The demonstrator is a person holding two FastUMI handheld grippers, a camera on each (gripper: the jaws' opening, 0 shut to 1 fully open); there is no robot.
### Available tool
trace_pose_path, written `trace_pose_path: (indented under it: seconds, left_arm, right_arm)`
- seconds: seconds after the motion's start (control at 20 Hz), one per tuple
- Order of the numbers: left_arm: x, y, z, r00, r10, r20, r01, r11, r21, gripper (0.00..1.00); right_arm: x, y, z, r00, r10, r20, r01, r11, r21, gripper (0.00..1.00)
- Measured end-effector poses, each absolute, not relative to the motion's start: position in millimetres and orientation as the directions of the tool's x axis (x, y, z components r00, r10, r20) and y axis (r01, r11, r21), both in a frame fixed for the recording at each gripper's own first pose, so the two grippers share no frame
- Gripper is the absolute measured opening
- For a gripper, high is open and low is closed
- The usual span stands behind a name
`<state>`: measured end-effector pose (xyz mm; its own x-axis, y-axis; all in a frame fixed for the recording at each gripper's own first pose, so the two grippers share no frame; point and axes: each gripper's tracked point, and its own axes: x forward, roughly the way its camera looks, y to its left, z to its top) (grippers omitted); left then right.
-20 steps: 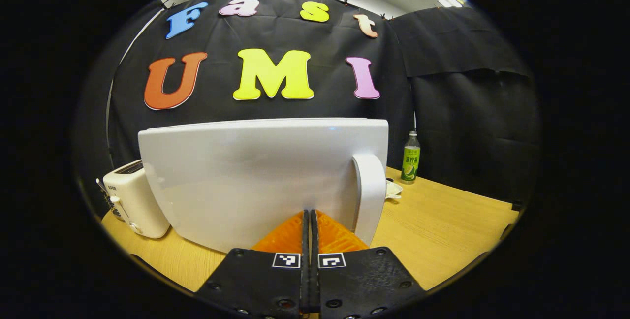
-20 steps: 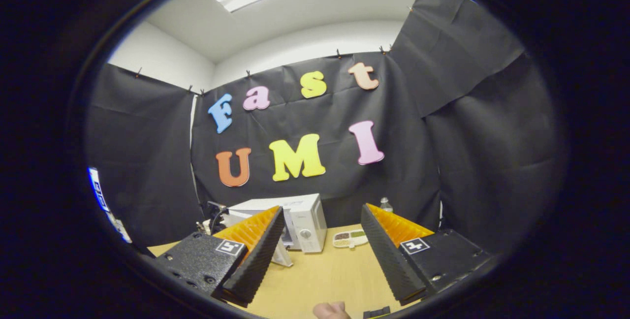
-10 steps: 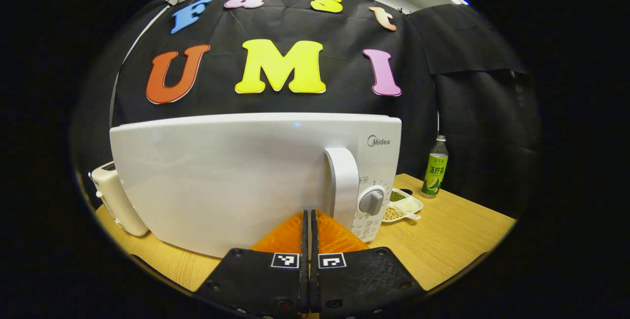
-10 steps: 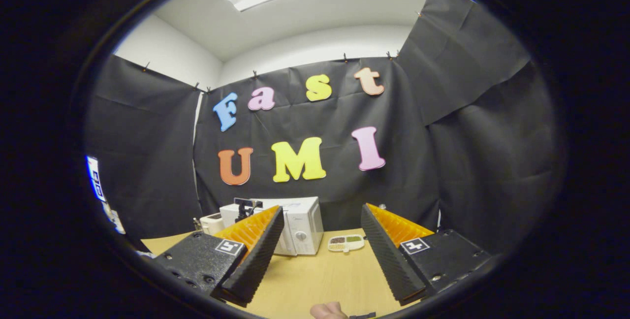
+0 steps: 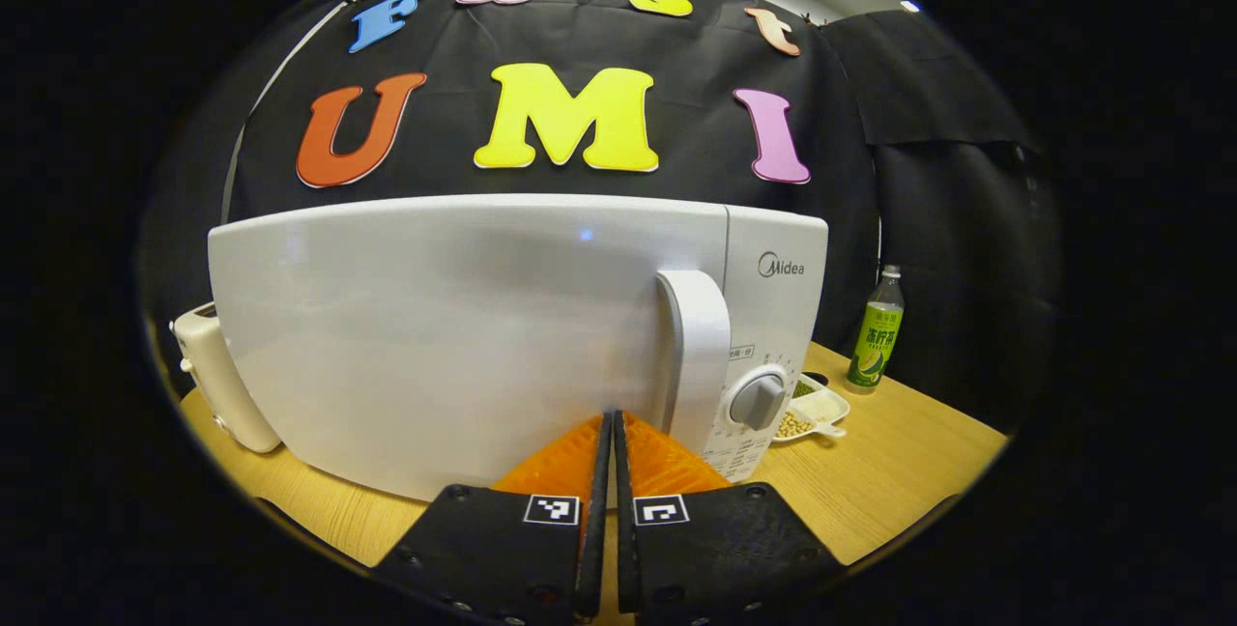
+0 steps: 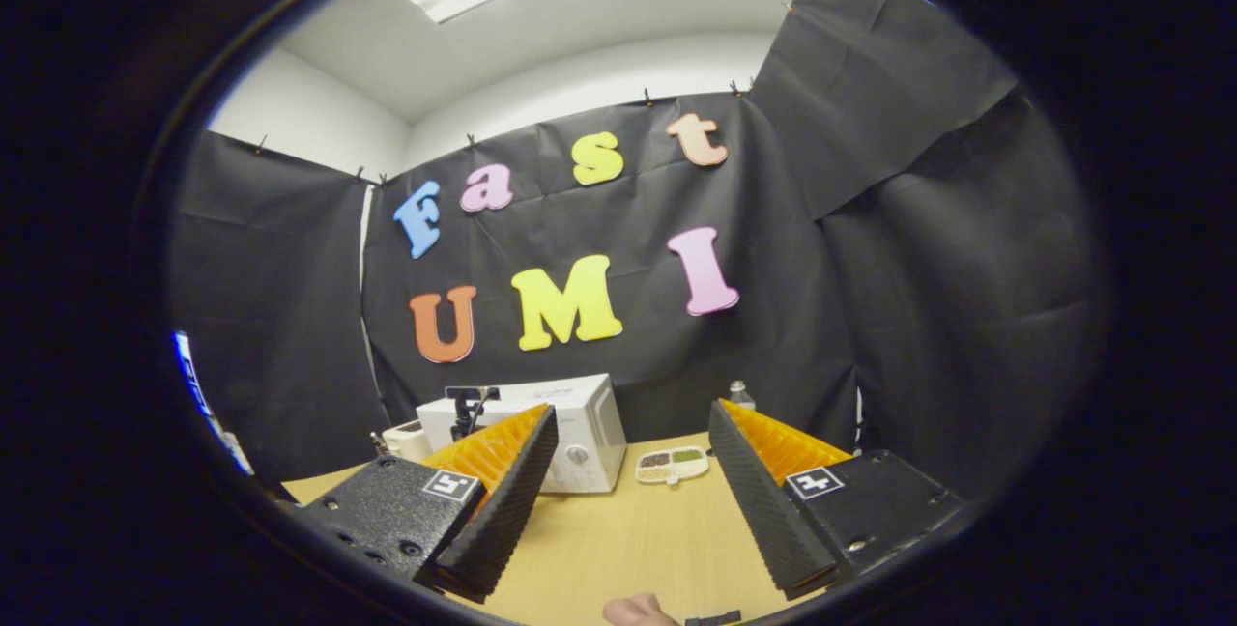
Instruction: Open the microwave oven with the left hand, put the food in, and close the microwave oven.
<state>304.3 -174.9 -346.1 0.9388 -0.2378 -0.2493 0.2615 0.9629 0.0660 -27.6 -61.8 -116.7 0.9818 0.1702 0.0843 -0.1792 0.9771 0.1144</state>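
Left gripper view: my left gripper [image 5: 607, 433] has its fingers pressed nearly together, just a thin slit between them, nothing held. The tips are right at the lower front of the microwave oven [image 5: 464, 336]; I can't tell if they touch it. The microwave's door looks flush with the body, closed. Its vertical handle [image 5: 698, 355] is just right of my fingertips, and the round knob [image 5: 759, 401] on the control panel is right of the handle. Right of the microwave, on the worktop [image 5: 889, 471], is a divided dish of beans [image 5: 810, 411], and beyond it a green-labelled bottle [image 5: 876, 331] stands upright. Left of the microwave, a cream toaster [image 5: 217, 380] is partly hidden behind the microwave's edge.

Right gripper view: my right gripper [image 6: 633, 471] is spread wide and holds nothing, hanging above the worktop [image 6: 628, 539] well away from the microwave oven [image 6: 570, 428], which sits far back against the booth wall. The divided dish [image 6: 672, 465] lies just right of the microwave, with the bottle [image 6: 739, 394] behind it. A small black camera mount [image 6: 471, 406] shows in front of the microwave's left part, the toaster [image 6: 404, 438] left of it. Part of a hand [image 6: 633, 611] peeks in at the bottom edge.
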Motion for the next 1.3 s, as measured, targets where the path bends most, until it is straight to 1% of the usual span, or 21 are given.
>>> trace_pose_path:
  seconds: [0.05, 0.15, 0.2, 0.25, 0.3, 0.4, 0.45, 0.5, 0.6, 0.8, 0.85, 0.9, 0.95, 1.05, 1.1, 1.2, 1.25, 1.3]
  left_arm:
    - [304.7, -170.4, -348.8, 0.941, -0.217, -0.261, 0.248, 0.964, 0.095, 0.11]
    - [301.2, -149.1, -350.9, 0.951, -0.141, -0.276, 0.186, 0.972, 0.141, 0.33]
    - [296.5, -148.2, -352.6, 0.945, -0.153, -0.29, 0.191, 0.975, 0.11, 0.53]
    - [290.9, -151.7, -352.3, 0.936, -0.18, -0.303, 0.206, 0.977, 0.056, 0.63]
    - [283.4, -154.0, -350.7, 0.927, -0.209, -0.311, 0.22, 0.975, 0.001, 0.86]
    - [267.1, -144.0, -339.3, 0.931, -0.207, -0.299, 0.206, 0.978, -0.037, 0.93]
    - [260.8, -136.2, -330.5, 0.941, -0.183, -0.284, 0.185, 0.983, -0.021, 0.94]
    - [252.6, -127.2, -321.3, 0.951, -0.155, -0.269, 0.162, 0.987, 0.005, 0.94]
    - [231.6, -112.7, -301.9, 0.963, -0.109, -0.246, 0.124, 0.991, 0.045, 0.95]
    - [177.3, -95.3, -254.7, 0.977, -0.076, -0.202, 0.095, 0.992, 0.085, 0.95]
    - [163.2, -93.9, -241.2, 0.979, -0.08, -0.187, 0.098, 0.991, 0.09, 0.95]
    - [148.6, -91.8, -229.4, 0.98, -0.084, -0.181, 0.102, 0.991, 0.089, 0.95]
    - [133.8, -89.5, -221.5, 0.978, -0.091, -0.187, 0.108, 0.99, 0.086, 0.95]
    - [103.6, -84.7, -203.7, 0.976, -0.102, -0.193, 0.119, 0.99, 0.08, 0.95]
    - [89.8, -80.1, -195.8, 0.977, -0.095, -0.191, 0.113, 0.99, 0.085, 0.95]
    - [62.6, -75.7, -181.9, 0.977, -0.092, -0.191, 0.111, 0.989, 0.093, 0.95]
    - [51.4, -78.6, -170.2, 0.978, -0.102, -0.179, 0.12, 0.989, 0.089, 0.95]
    - [41.2, -78.8, -156.6, 0.981, -0.103, -0.162, 0.117, 0.99, 0.078, 0.95]
  right_arm:
    - [-28.4, -60.8, -117.9, 0.982, 0.169, 0.078, -0.177, 0.978, 0.113, 0.9]
    - [-30.7, -56.6, -118.3, 0.983, 0.171, 0.07, -0.178, 0.977, 0.119, 0.91]
    - [-31.5, -55.9, -119.1, 0.984, 0.168, 0.064, -0.175, 0.977, 0.12, 0.9]
    - [-32.0, -55.7, -119.9, 0.985, 0.165, 0.057, -0.17, 0.978, 0.119, 0.91]
    - [-34.0, -54.8, -120.6, 0.986, 0.16, 0.051, -0.165, 0.979, 0.12, 0.91]
    - [-36.6, -51.0, -121.9, 0.987, 0.157, 0.037, -0.161, 0.979, 0.123, 0.91]
    - [-38.3, -49.7, -122.5, 0.987, 0.156, 0.03, -0.158, 0.979, 0.126, 1.0]
    - [-40.3, -48.1, -122.1, 0.988, 0.153, 0.024, -0.154, 0.98, 0.128, 0.91]
    - [-44.4, -43.9, -121.3, 0.989, 0.148, 0.015, -0.148, 0.981, 0.126, 0.91]
    - [-55.1, -31.6, -111.3, 0.989, 0.149, 0.02, -0.15, 0.983, 0.11, 0.91]
    - [-58.5, -27.7, -109.7, 0.988, 0.151, 0.022, -0.152, 0.983, 0.105, 1.0]
    - [-62.2, -22.8, -106.9, 0.988, 0.152, 0.024, -0.154, 0.983, 0.098, 0.91]
    - [-65.1, -19.4, -104.3, 0.988, 0.154, 0.026, -0.156, 0.984, 0.092, 1.0]
    - [-69.5, -12.9, -99.0, 0.987, 0.156, 0.032, -0.158, 0.984, 0.078, 1.0]
    - [-72.8, -10.6, -96.8, 0.987, 0.156, 0.032, -0.158, 0.985, 0.069, 0.91]
    - [-80.1, -4.3, -87.3, 0.986, 0.159, 0.05, -0.161, 0.986, 0.05, 0.91]
    - [-83.2, -1.4, -83.3, 0.985, 0.16, 0.06, -0.163, 0.986, 0.042, 1.0]
    - [-86.3, 1.4, -79.3, 0.985, 0.161, 0.069, -0.164, 0.986, 0.036, 0.91]
